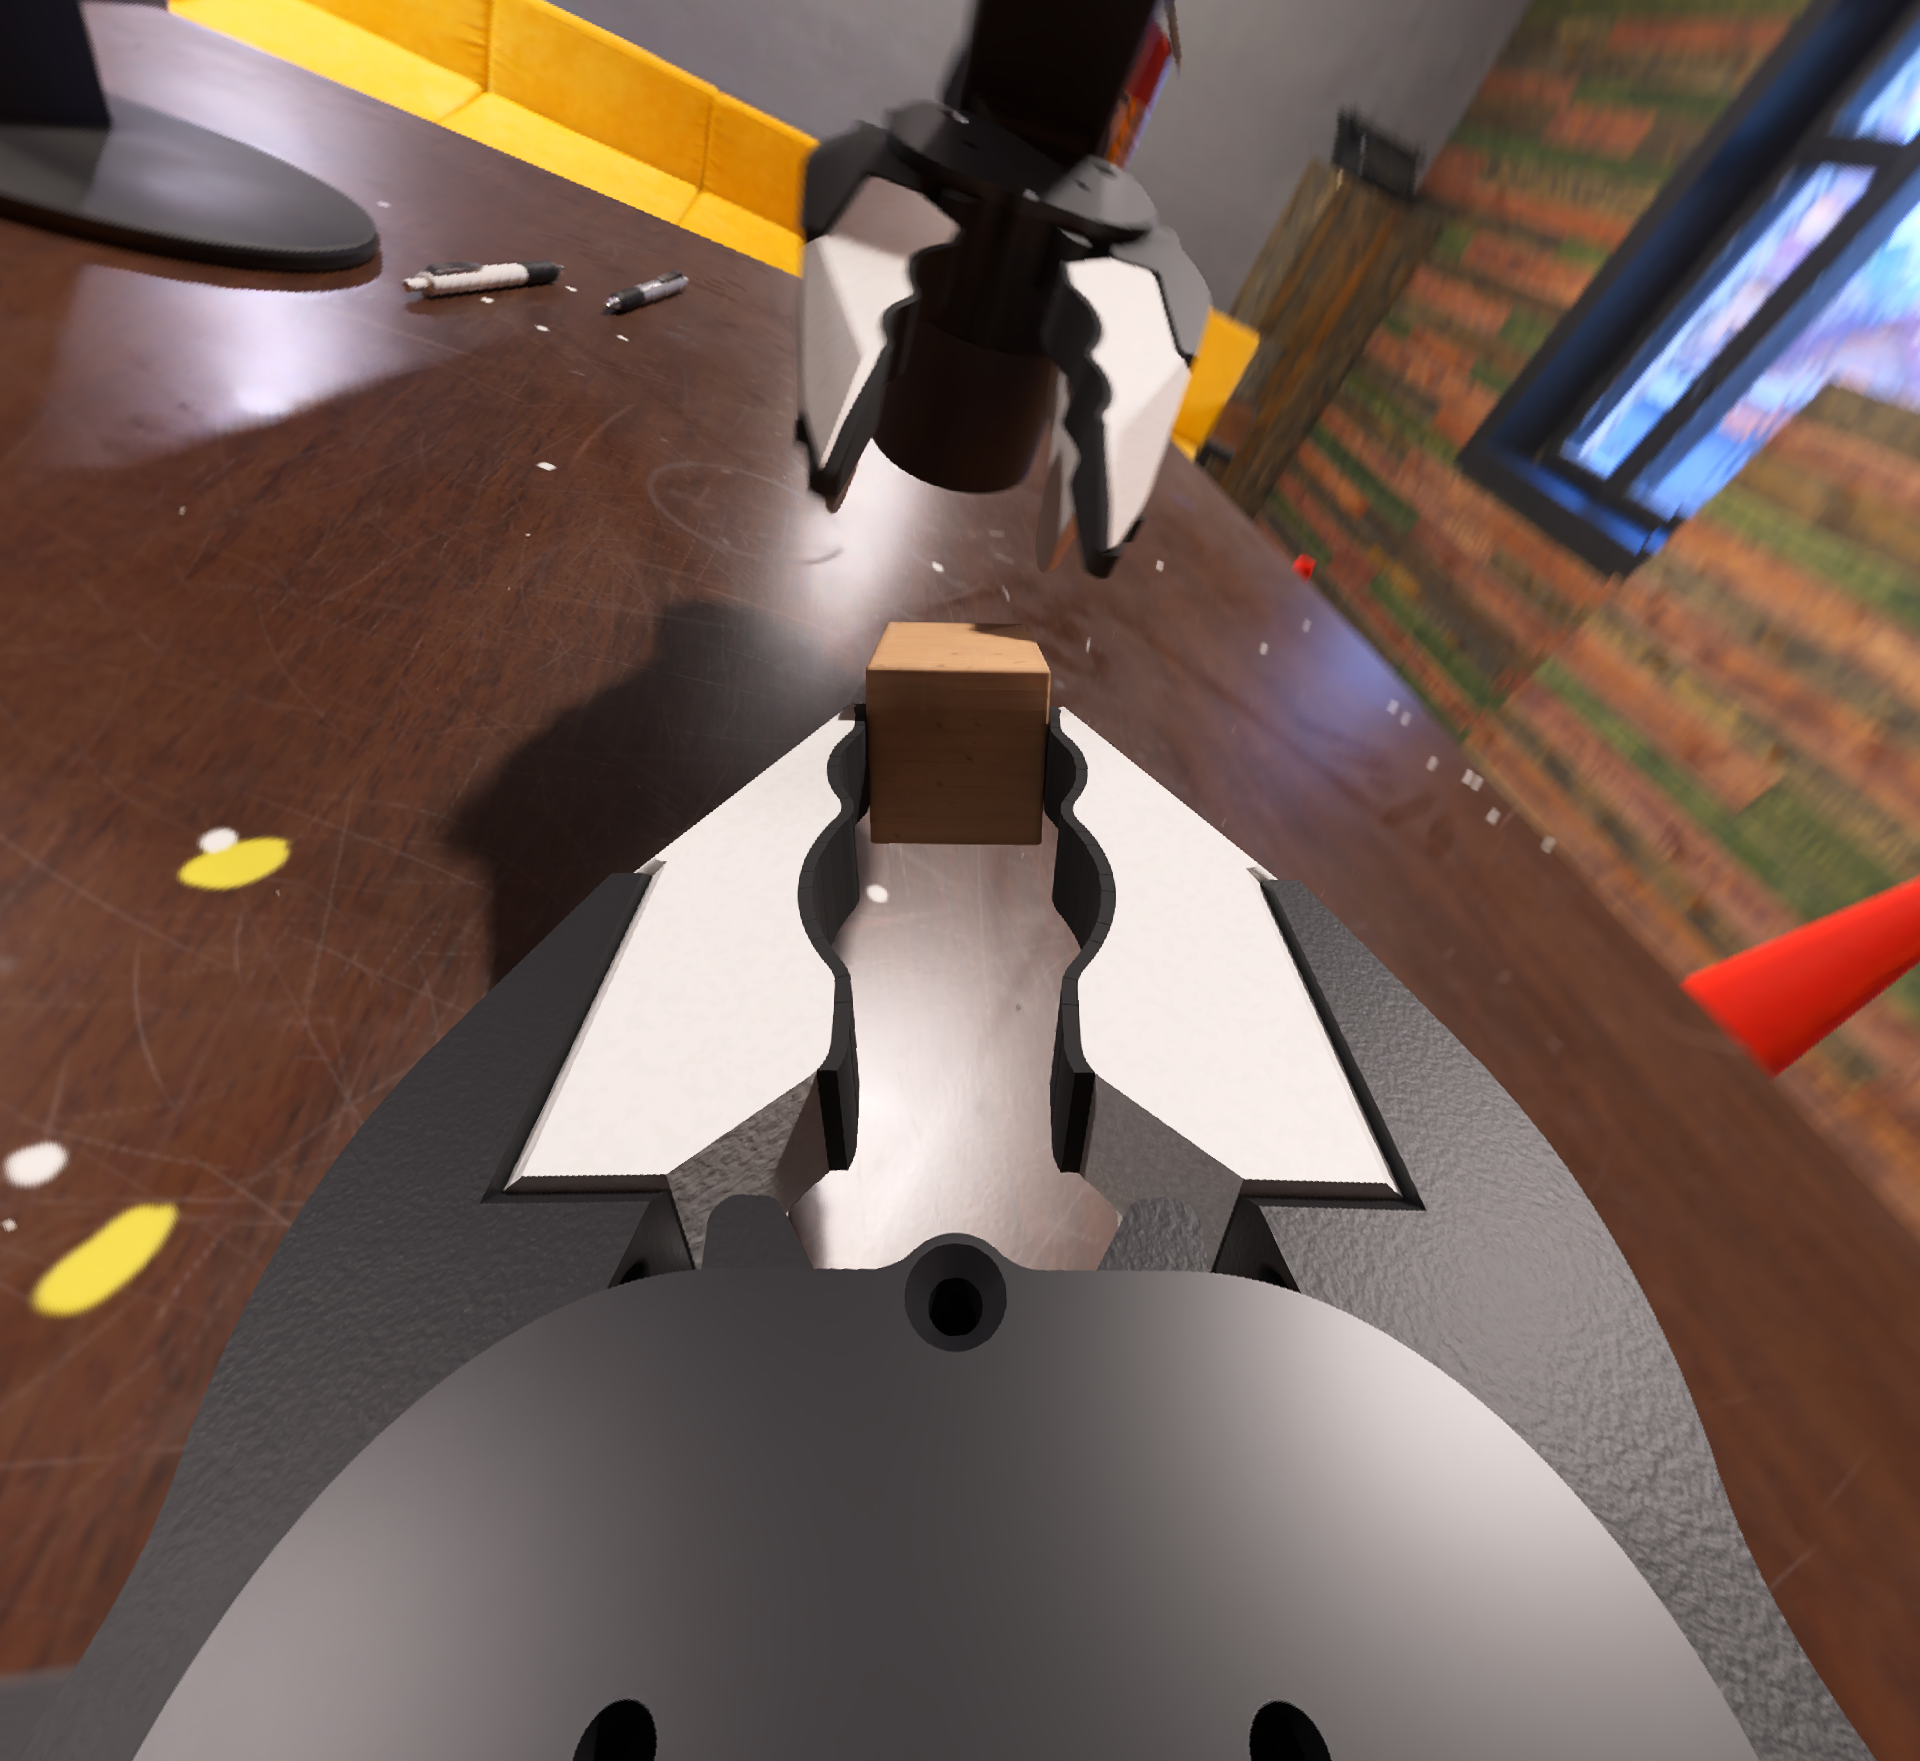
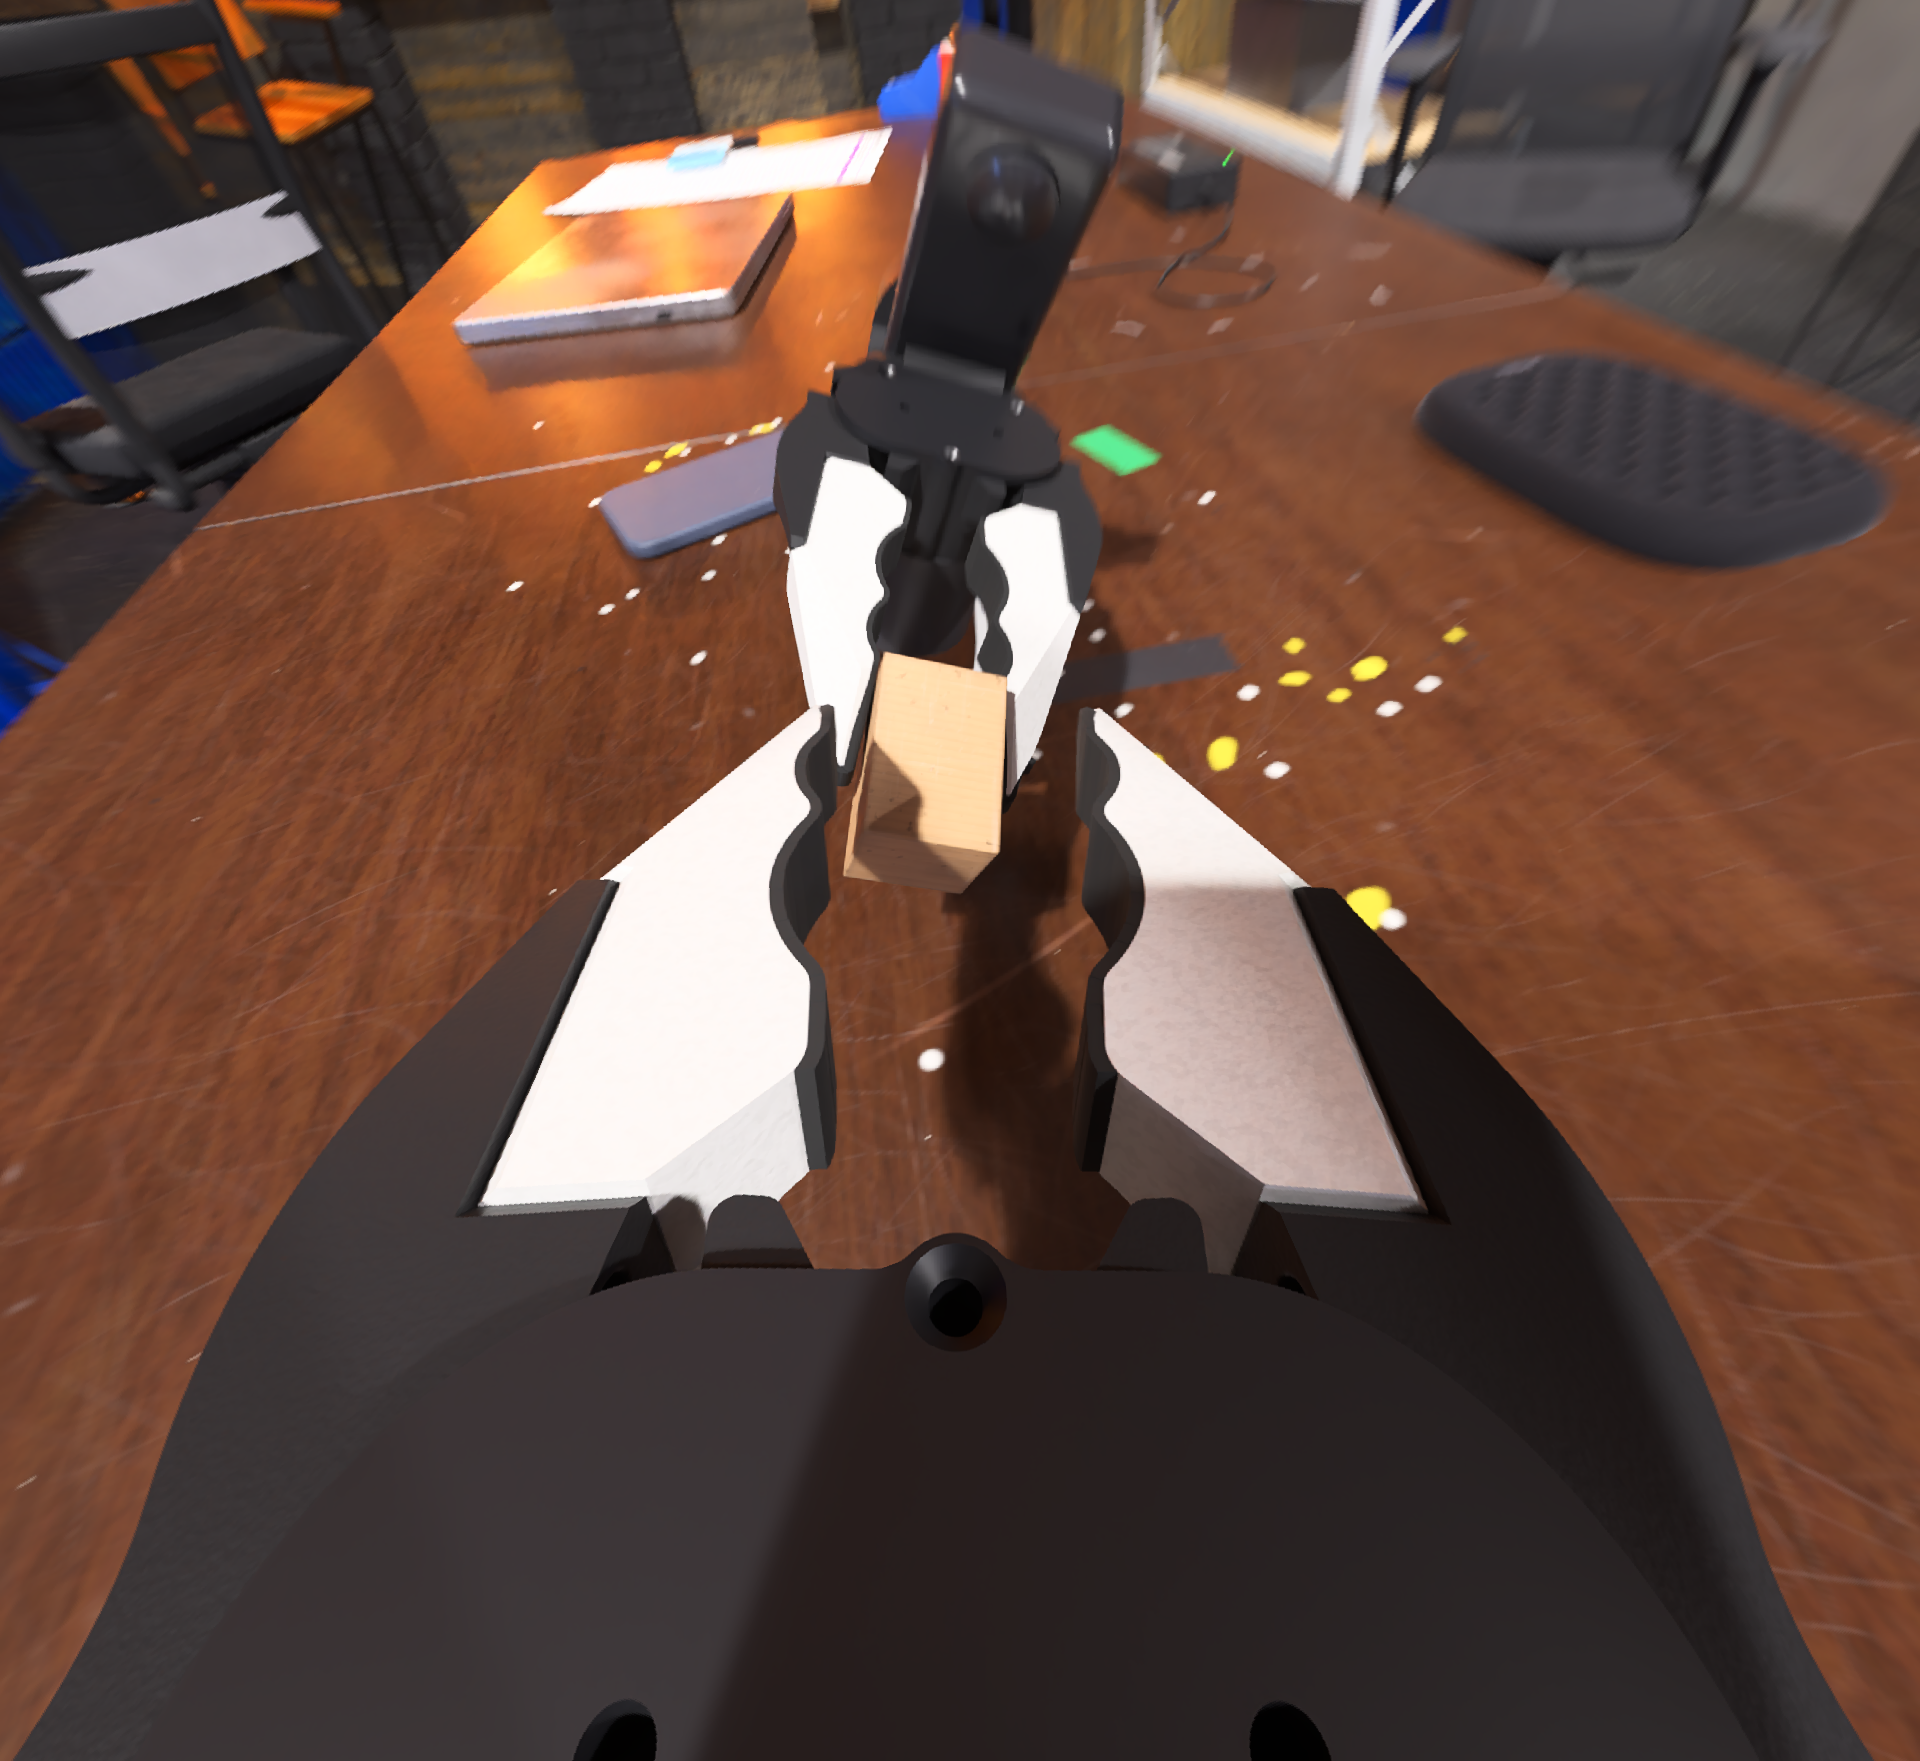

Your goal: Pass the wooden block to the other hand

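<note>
A small wooden block is clamped between the fingertips of my left gripper, held above the brown table. My right gripper faces it from beyond and slightly above, jaws open and empty. In the right wrist view, the block points toward me, held at its far end by the left gripper. Its near end sits in the gap at the tips of my open right gripper, with space on both sides and no contact.
A monitor base and two markers lie far left. A red pointed object is at the right edge. A closed laptop, phone, green card and black pad lie on the table.
</note>
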{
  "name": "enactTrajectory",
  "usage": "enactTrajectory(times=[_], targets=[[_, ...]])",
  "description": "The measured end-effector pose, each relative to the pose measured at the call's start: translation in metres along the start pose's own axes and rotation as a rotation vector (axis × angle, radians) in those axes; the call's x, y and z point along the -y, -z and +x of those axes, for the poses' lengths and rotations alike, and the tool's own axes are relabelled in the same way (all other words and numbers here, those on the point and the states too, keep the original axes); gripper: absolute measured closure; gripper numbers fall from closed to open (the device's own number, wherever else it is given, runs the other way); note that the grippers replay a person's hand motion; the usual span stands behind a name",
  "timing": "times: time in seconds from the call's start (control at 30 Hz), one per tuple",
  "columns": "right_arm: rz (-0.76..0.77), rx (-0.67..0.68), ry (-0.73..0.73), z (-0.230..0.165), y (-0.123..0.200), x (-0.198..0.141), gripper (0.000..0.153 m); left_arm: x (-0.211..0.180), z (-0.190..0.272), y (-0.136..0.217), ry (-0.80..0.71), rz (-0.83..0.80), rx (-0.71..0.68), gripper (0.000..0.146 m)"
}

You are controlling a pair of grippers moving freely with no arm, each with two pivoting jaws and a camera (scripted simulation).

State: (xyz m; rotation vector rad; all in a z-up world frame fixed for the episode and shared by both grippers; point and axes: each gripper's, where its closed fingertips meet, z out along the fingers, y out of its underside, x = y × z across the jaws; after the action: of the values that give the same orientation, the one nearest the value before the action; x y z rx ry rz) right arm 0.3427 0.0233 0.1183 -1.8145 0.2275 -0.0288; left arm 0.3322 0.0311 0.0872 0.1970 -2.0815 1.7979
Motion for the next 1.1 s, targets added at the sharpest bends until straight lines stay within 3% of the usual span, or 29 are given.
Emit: enactTrajectory(times=[0.17,0.3,0.8,1.1], targets=[[0.057,-0.170,0.257,0.009,0.014,0.012,0.082,0.025,-0.011,0.010,0.390,0.180,-0.101,0.113],[-0.007,-0.335,0.471,0.015,0.007,0.006,0.079,0.035,-0.014,0.017,0.552,0.275,-0.176,0.113],[-0.114,-0.337,0.533,0.011,-0.014,-0.012,0.078,0.031,-0.008,0.008,0.700,0.262,-0.259,0.113],[-0.121,-0.328,0.556,0.007,-0.018,-0.013,0.095,0.028,-0.005,0.006,0.725,0.248,-0.281,0.113]])
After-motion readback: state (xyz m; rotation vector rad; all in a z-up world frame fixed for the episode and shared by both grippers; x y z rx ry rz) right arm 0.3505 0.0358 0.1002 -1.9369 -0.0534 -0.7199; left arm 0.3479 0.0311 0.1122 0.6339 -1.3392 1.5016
